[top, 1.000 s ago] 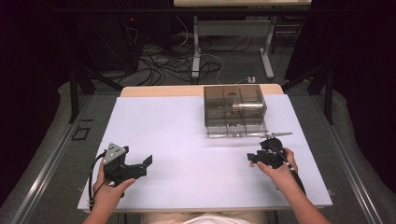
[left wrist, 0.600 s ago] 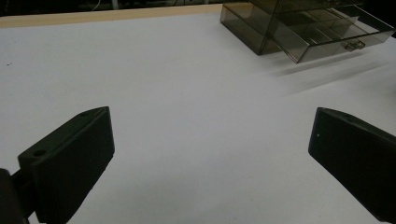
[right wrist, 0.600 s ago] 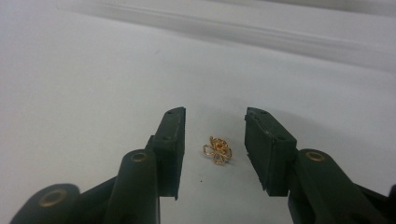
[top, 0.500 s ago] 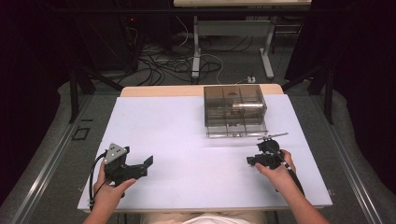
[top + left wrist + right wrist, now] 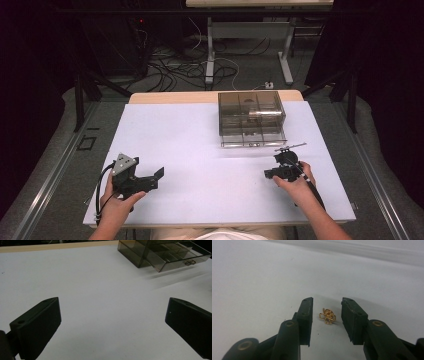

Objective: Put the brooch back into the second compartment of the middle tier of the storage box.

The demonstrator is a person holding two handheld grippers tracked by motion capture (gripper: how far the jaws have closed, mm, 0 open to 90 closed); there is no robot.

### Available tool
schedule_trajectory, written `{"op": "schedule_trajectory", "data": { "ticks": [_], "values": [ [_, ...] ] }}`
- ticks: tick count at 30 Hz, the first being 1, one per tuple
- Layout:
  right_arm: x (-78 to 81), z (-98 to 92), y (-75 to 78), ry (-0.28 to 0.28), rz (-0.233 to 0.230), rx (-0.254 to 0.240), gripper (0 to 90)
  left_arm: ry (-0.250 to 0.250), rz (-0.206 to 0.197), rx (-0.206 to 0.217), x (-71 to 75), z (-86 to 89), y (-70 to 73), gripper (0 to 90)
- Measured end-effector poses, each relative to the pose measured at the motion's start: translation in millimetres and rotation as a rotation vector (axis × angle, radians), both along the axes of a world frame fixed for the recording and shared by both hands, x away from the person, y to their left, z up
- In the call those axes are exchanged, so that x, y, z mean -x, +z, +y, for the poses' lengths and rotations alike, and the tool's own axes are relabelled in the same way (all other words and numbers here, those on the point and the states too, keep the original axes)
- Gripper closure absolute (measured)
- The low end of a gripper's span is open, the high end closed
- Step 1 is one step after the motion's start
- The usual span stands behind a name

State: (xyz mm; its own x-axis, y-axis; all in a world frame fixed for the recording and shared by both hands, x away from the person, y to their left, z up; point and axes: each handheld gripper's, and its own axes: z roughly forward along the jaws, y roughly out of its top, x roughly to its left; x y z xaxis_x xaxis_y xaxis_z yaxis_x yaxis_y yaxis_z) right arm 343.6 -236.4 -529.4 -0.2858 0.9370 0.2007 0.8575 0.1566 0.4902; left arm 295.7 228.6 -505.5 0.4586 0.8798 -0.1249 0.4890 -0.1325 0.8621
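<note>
Gold charm (image 5: pixel 327 316) lies flat on the white mat (image 5: pixel 200 145), nearer the person than the box (image 5: pixel 251 118) and toward the mat's right edge, between the jaws of the right gripper (image 5: pixel 327 315), which have just been closing and stand narrowly apart, neither pad touching it. Left of the box and well apart, by the mat's near-left corner, the left gripper (image 5: pixel 112 322) stands wide open and holds nothing, bare mat between it and the box.
</note>
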Motion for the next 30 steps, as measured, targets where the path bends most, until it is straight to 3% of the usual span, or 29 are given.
{"op": "schedule_trajectory", "data": {
  "ticks": [16,22,30],
  "values": [
    [-1.7,2.1,-4.5,-0.013,0.030,0.007,65.9,-0.002,0.009,-0.007,-0.7,0.4,-0.5,0.2],
    [-2.1,4.1,-6.6,-0.008,0.021,0.002,67.1,-0.003,0.011,-0.009,-1.0,0.4,-0.7,0.2],
    [-2.5,6.3,-7.5,-0.006,0.026,0.034,71.2,-0.004,0.013,-0.012,-1.3,0.6,-0.9,0.2]
  ]
}}
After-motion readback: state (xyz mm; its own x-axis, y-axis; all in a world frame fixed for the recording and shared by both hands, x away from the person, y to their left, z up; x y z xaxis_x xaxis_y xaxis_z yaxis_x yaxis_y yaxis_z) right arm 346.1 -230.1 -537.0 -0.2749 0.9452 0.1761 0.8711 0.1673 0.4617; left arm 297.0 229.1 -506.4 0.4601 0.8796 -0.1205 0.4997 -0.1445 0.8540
